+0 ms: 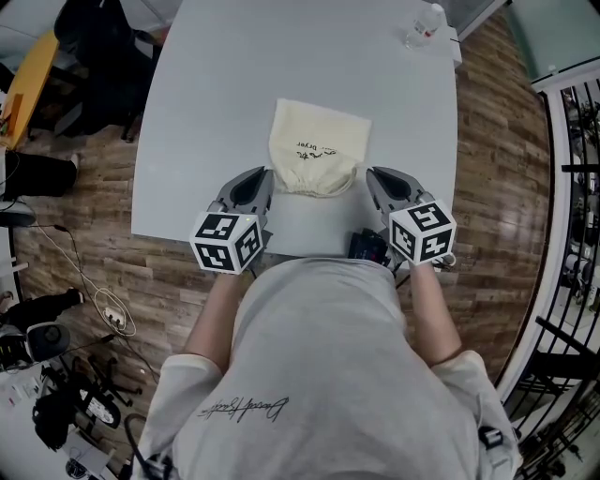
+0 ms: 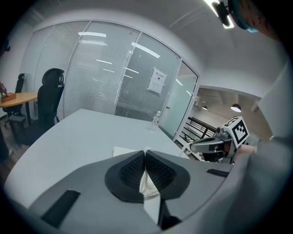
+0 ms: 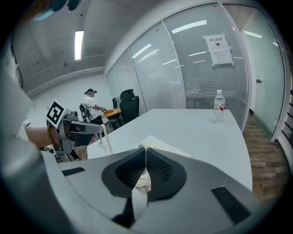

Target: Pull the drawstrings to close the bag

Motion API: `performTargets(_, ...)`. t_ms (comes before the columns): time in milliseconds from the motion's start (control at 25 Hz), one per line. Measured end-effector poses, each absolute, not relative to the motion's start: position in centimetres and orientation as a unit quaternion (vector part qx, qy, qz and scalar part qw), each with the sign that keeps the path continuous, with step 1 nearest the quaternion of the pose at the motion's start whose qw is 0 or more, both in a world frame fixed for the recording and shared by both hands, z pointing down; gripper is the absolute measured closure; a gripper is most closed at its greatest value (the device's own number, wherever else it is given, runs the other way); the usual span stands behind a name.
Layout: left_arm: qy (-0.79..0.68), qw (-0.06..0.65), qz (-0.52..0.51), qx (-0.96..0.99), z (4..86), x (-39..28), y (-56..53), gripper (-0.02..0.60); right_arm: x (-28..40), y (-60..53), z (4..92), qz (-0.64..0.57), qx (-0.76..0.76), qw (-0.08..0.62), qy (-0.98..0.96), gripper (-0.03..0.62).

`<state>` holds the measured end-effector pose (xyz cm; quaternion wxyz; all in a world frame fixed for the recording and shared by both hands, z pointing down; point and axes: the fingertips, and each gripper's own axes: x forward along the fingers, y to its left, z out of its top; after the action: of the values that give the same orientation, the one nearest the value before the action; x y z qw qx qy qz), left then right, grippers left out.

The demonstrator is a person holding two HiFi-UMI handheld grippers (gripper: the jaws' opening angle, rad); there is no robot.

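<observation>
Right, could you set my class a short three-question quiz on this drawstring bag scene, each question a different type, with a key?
1. True or false: the bag lies on the table, gathered end toward the person.
2. What is the left hand-held gripper shut on? A) a drawstring B) a pen C) nothing
3. Fill in: at the table's far corner stands a water ____.
Key: 1 true; 2 A; 3 bottle.

Office — glass partitions (image 3: 192,77), swivel chair (image 2: 48,103), meeting table (image 1: 281,56).
</observation>
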<state>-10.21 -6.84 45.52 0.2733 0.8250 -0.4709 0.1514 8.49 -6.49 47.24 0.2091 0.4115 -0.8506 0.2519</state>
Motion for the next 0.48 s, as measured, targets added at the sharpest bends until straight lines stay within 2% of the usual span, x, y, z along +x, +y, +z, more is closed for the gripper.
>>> performTargets(480, -0.463, 0.274, 0.155, 0.828, 45.78, -9.8, -6.61, 0.566, 8.98, -6.16, 47.91, 0.253, 0.412, 0.218, -0.848, 0.568)
